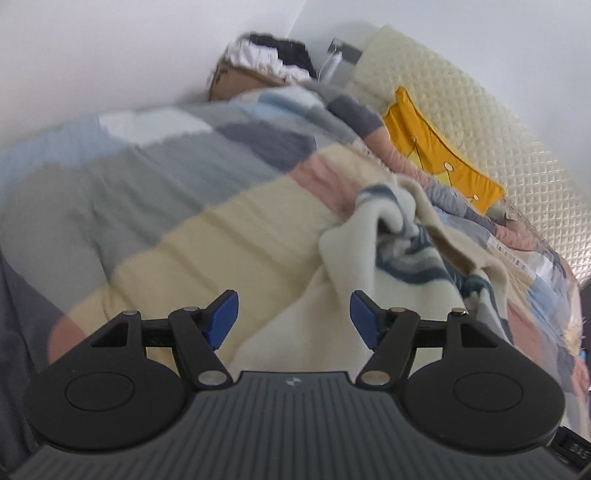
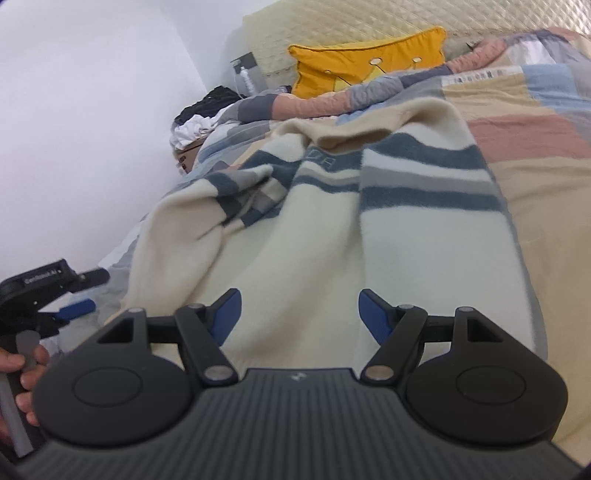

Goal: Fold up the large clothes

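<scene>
A cream sweater (image 2: pixel 314 229) with blue and grey stripes lies on a patchwork quilt (image 2: pixel 535 147) that covers the bed. Its body stretches away from my right gripper (image 2: pixel 299 314), which hovers open just above the near hem with nothing between its blue pads. In the left wrist view the sweater (image 1: pixel 399 251) is bunched to the right. My left gripper (image 1: pixel 293 314) stands open over its near cream edge and holds nothing. The right wrist view also catches the left gripper (image 2: pixel 74 295) at the sweater's left side, held by a hand (image 2: pixel 26 369).
A yellow cushion (image 2: pixel 369 62) leans on the cream quilted headboard (image 2: pixel 406 18). A cardboard box (image 1: pixel 236 81) heaped with black and white clothes stands by the white wall (image 1: pixel 110 48) beyond the bed's far corner. A clear bottle (image 2: pixel 247 77) stands near it.
</scene>
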Tool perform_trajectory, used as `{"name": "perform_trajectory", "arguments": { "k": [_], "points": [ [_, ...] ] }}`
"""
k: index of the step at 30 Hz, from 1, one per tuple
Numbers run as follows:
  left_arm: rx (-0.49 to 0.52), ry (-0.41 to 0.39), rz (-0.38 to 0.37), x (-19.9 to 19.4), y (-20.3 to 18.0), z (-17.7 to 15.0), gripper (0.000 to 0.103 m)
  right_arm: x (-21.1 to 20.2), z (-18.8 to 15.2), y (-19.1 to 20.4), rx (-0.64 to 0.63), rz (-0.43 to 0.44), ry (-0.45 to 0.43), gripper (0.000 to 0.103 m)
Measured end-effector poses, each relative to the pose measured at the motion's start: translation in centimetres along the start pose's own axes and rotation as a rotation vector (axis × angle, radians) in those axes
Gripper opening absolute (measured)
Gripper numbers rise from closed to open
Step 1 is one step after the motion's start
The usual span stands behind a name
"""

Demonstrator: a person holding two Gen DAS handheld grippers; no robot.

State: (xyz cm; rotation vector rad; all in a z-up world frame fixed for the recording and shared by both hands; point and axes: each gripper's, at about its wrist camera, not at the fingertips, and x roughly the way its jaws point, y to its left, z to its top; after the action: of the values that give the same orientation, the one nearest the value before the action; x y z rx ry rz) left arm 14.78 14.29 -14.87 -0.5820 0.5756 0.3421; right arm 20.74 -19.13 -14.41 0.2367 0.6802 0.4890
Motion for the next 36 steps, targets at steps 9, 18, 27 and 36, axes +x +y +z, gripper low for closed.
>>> {"name": "perform_trajectory", "arguments": {
  "k": [9, 18, 27, 36],
  "points": [
    [0.104, 0.066, -0.064, 2.0, -2.9, -2.2, 0.075, 2.2, -0.5, 0.0, 0.007, -0.006, 0.071, 0.072],
    [0.104, 0.147, 0.041, 7.1, -1.5, -1.0, 0.066, 3.4, -0.8, 0.3, -0.010, -0.019, 0.102, 0.072],
    [0.102, 0.221, 0.132, 9.0, 1.4, 4.5, 0.011, 3.3, -0.7, -0.2, -0.012, -0.023, 0.092, 0.072],
    [0.311, 0.045, 0.343, 9.0, 1.9, 17.4, 0.010, 3.9, -0.7, -0.4, -0.011, -0.025, 0.111, 0.072]
  ]
}}
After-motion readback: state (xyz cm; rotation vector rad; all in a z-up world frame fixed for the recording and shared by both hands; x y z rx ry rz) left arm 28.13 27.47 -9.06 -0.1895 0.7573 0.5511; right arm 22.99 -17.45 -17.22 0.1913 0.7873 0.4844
